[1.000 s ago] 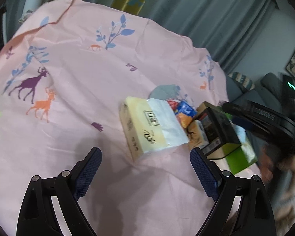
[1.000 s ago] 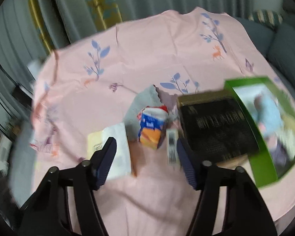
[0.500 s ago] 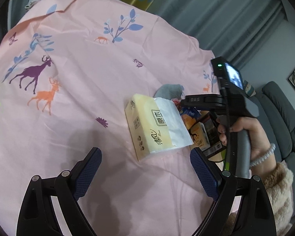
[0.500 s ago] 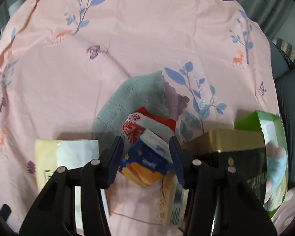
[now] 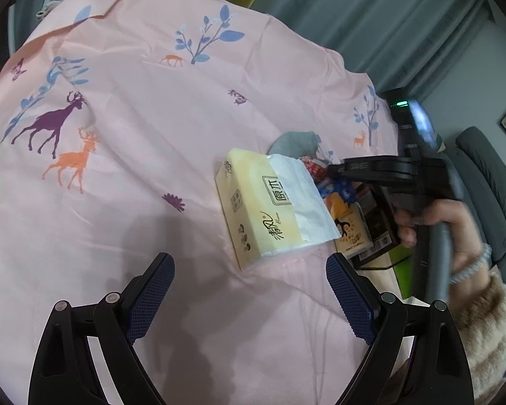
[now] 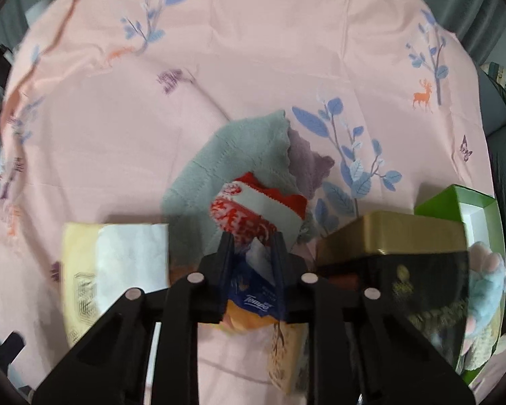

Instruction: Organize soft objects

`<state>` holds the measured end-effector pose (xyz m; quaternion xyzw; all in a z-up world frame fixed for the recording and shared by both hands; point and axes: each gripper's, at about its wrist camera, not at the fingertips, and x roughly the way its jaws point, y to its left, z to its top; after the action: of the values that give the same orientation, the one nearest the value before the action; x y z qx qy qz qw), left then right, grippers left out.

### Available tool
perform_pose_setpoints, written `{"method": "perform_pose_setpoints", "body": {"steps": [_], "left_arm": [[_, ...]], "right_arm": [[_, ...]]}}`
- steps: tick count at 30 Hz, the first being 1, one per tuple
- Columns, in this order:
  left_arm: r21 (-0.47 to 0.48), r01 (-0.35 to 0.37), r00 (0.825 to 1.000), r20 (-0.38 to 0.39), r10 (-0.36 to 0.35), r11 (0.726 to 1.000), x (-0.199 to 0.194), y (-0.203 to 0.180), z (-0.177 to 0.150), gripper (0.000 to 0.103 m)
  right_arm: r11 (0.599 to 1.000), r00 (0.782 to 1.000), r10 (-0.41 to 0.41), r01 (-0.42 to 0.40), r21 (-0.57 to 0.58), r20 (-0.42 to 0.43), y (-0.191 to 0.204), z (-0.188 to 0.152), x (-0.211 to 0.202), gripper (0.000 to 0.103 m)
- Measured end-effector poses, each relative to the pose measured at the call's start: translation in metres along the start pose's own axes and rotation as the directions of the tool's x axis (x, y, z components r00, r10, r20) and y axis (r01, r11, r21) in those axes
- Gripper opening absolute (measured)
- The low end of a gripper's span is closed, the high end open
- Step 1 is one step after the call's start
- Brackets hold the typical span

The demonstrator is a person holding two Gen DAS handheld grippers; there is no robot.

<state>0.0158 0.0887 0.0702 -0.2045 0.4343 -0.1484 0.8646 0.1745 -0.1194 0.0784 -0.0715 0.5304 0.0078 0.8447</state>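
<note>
Left gripper [image 5: 249, 285]: jaws spread wide and nothing between them, hovering over bare pink sheet [image 5: 145, 108] on the near side of the pile.
Yellow tissue pack [image 5: 264, 207]: lying flat on the sheet just beyond the left fingertips, apart from both pads, white tissue showing along its right half. From the right wrist view it sits at the left of the pile [image 6: 114, 266].
Grey-green cloth [image 6: 232, 158]: spread on the sheet behind the packs, with a mauve cloth [image 6: 308, 165] tucked against its right edge.
Red-and-white pack [image 6: 249, 214]: lying on the grey-green cloth, just past the right fingertips, touching the blue pack below it.
Right gripper [image 6: 253, 246]: and it's closing in, jaws narrow, pads pressing either side of the blue Tempo tissue pack [image 6: 253, 290].
Blue Tempo tissue pack: squeezed right between the two fingers, its orange lower end poking out beneath them.
Person's hand [image 5: 445, 226]: wrapped round the right gripper's handle, fuzzy sleeve and a bracelet at the wrist.
Black-and-gold box [image 6: 394, 253]: right of the gripper, beside it.
Green box [image 6: 455, 202]: furthest right, open, a pale plush toy inside.
</note>
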Motion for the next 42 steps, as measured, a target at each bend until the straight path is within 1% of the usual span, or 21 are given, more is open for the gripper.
{"method": "perform_pose_setpoints", "body": {"steps": [2,3,4,7,9,11,12,14,15,17,18,19,23,26,28,32,35,36,37,38,42], "left_arm": [[-0.004,-0.014,1.0,-0.002,0.014,1.0,0.002,0.0,-0.001,0.092],[-0.008,-0.017,1.0,-0.004,0.017,1.0,0.002,0.0,-0.001,0.092],[-0.011,-0.014,1.0,-0.007,0.014,1.0,0.003,-0.001,-0.001,0.092],[-0.012,-0.004,1.0,-0.008,0.004,1.0,0.004,-0.004,-0.003,0.092],[-0.005,-0.007,1.0,-0.016,0.007,1.0,0.005,-0.006,-0.005,0.092],[0.002,-0.01,1.0,-0.024,0.01,1.0,0.006,-0.007,-0.007,0.092],[0.003,-0.01,1.0,-0.026,0.011,1.0,0.006,-0.008,-0.008,0.092],[0.001,-0.012,0.999,-0.03,0.012,1.0,0.007,-0.008,-0.008,0.092],[0.002,-0.014,0.999,-0.032,0.014,1.0,0.007,-0.008,-0.008,0.092],[0.004,-0.019,0.999,-0.035,0.019,1.0,0.009,-0.009,-0.007,0.092],[0.002,-0.023,0.999,-0.04,0.023,1.0,0.01,-0.008,-0.007,0.092],[0.0,-0.024,0.999,-0.044,0.024,1.0,0.011,-0.007,-0.007,0.092],[-0.025,-0.021,0.998,-0.055,0.02,0.999,0.011,-0.001,-0.005,0.092],[-0.05,-0.012,0.999,-0.043,0.01,0.999,0.007,0.005,-0.002,0.092],[-0.055,-0.005,0.999,-0.048,0.003,0.998,0.007,0.006,-0.002,0.092],[-0.037,-0.014,0.999,-0.048,0.013,0.999,0.006,0.005,-0.002,0.092],[-0.03,-0.02,0.998,-0.054,0.018,0.999,0.007,0.004,-0.002,0.092],[-0.03,-0.02,0.998,-0.06,0.018,0.999,0.008,0.003,-0.003,0.092],[-0.03,-0.019,0.998,-0.062,0.017,0.999,0.009,0.003,-0.003,0.092],[-0.029,-0.019,0.998,-0.063,0.017,0.999,0.009,0.003,-0.003,0.092],[-0.03,-0.027,0.997,-0.069,0.025,0.999,0.01,0.002,-0.005,0.092]], "right_arm": [[0.999,0.998,0.038,-0.038,0.009,0.04,-0.002,-0.007,-0.021,0.012],[0.998,0.997,0.056,-0.057,0.018,0.059,-0.004,-0.011,-0.03,0.005],[0.998,0.995,0.066,-0.068,0.015,0.074,-0.005,-0.015,-0.039,0.002],[0.996,0.991,0.087,-0.088,0.004,0.099,-0.006,-0.032,-0.059,0.002],[0.991,0.986,0.133,-0.135,0.018,0.098,-0.011,-0.044,-0.067,0.002],[0.991,0.986,0.133,-0.135,0.011,0.099,-0.012,-0.053,-0.071,0.003],[0.992,0.988,0.121,-0.122,0.003,0.092,-0.01,-0.054,-0.07,0.006],[0.995,0.994,0.094,-0.095,0.012,0.059,-0.009,-0.054,-0.066,0.006],[0.995,0.994,0.097,-0.098,0.021,0.049,-0.01,-0.053,-0.064,0.008],[0.993,0.993,0.117,-0.117,0.012,0.008,-0.003,-0.049,-0.053,0.018],[0.993,0.993,0.118,-0.118,0.003,-0.004,-0.002,-0.047,-0.048,0.028],[0.994,0.994,0.107,-0.107,-0.004,-0.017,0.002,-0.044,-0.04,0.03],[0.997,0.995,0.071,-0.071,0.008,-0.075,0.007,-0.034,-0.014,0.03],[1.0,0.995,0.014,-0.016,-0.022,-0.103,0.011,-0.029,0.0,0.03],[0.999,0.992,-0.005,-0.001,-0.041,-0.129,0.011,-0.026,0.008,0.029],[0.998,0.983,0.027,-0.035,-0.043,-0.184,0.008,-0.028,0.023,0.03],[0.997,0.981,0.074,-0.079,-0.019,-0.182,0.007,-0.027,0.026,0.031],[0.994,0.977,0.103,-0.106,-0.007,-0.187,0.006,-0.027,0.026,0.037],[0.988,0.967,0.152,-0.153,0.01,-0.203,0.007,-0.026,0.027,0.048],[0.985,0.963,0.173,-0.173,0.018,-0.209,0.009,-0.027,0.027,0.048],[0.988,0.968,0.149,-0.154,-0.01,-0.203,0.015,-0.027,0.032,0.052]]}}
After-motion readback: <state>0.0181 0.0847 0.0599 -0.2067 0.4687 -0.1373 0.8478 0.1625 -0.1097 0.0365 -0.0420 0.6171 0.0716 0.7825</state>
